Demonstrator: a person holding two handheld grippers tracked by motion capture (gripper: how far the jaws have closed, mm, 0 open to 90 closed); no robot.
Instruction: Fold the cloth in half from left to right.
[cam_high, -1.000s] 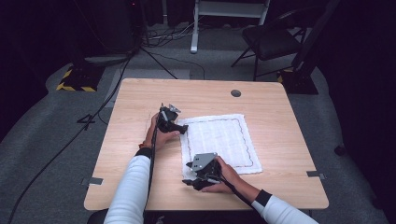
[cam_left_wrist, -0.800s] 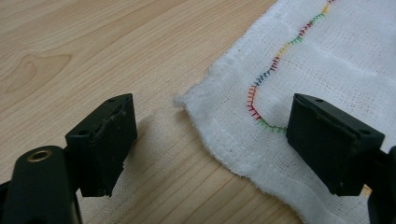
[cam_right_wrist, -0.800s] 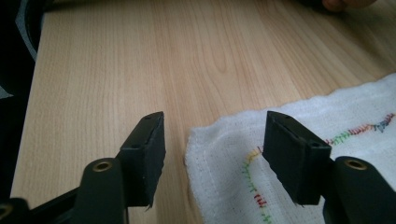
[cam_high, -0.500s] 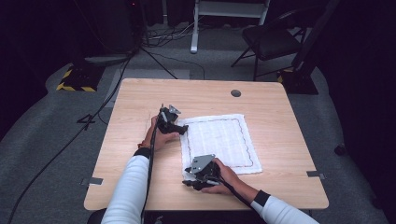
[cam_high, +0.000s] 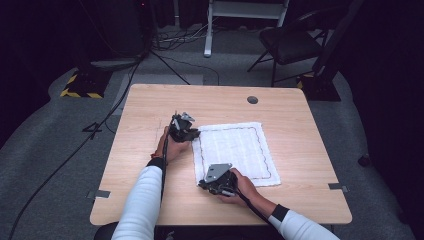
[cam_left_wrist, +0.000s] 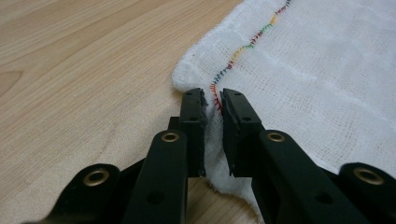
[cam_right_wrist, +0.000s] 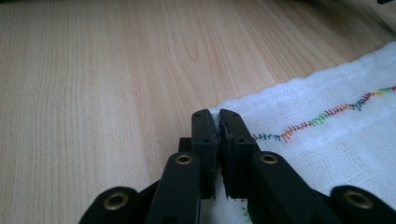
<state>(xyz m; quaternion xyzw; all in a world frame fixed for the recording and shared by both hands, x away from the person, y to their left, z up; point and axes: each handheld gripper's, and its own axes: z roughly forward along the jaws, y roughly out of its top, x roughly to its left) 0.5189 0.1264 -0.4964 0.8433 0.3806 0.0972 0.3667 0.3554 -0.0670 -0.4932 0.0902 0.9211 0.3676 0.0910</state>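
A white cloth (cam_high: 234, 152) with a stitched multicoloured border lies flat on the wooden counter (cam_high: 300, 120), a little right of its middle, its long sides running away from the person. The left tongs (cam_high: 189, 134) sit at the cloth's far left corner; in the left gripper view (cam_left_wrist: 213, 100) their jaws have just been closing and now pinch the cloth's edge, a fold of white fabric standing up between the pads right at the coloured stitching. The right tongs (cam_high: 204, 184) sit at the near left corner; in the right gripper view (cam_right_wrist: 218, 116) the jaws have likewise just been closing and are clenched on the cloth's hem, with a thin sliver of fabric caught between them. Both forearms in white sleeves come in from the near edge. Beyond the counter, a dark chair (cam_high: 292, 42) stands on the grey floor, with cables (cam_high: 175, 42) trailing nearby.
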